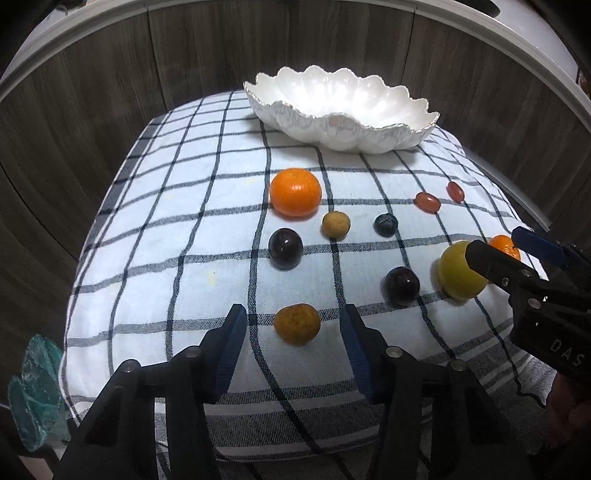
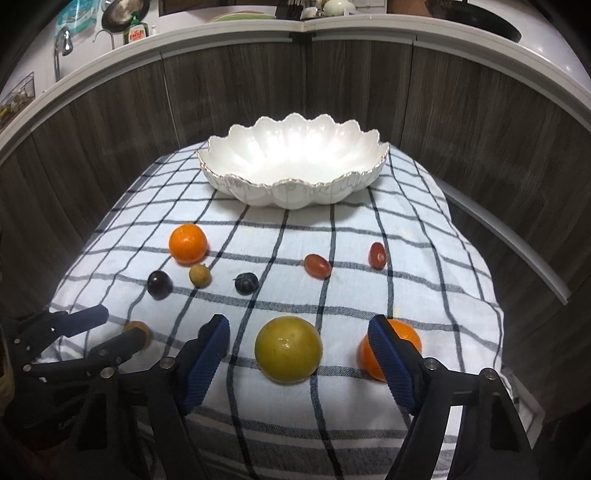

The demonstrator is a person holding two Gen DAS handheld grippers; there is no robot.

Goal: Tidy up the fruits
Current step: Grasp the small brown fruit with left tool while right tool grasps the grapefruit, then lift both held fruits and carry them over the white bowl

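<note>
A white scalloped bowl [image 1: 343,107] [image 2: 291,162] stands empty at the far end of a checked cloth [image 1: 166,229] [image 2: 424,288]. Several fruits lie loose on the cloth. My left gripper [image 1: 293,319] is open, its fingers either side of a small brown-orange fruit [image 1: 297,324]. My right gripper [image 2: 297,332] is open around a yellow-green fruit [image 2: 289,349] [image 1: 458,275]. An orange [image 2: 391,347] sits behind its right finger. A bigger orange [image 1: 295,192] [image 2: 187,243], dark plums [image 1: 285,248] [image 1: 402,286], and red grapes [image 2: 317,265] [image 2: 377,255] lie further off.
Dark wood cabinet fronts [image 2: 461,110] curve around behind the cloth under a pale countertop edge [image 2: 221,33]. A teal mesh item [image 1: 37,391] hangs at the cloth's left front. A small tan fruit [image 1: 335,224] and a blueberry-like fruit [image 1: 385,224] lie mid-cloth.
</note>
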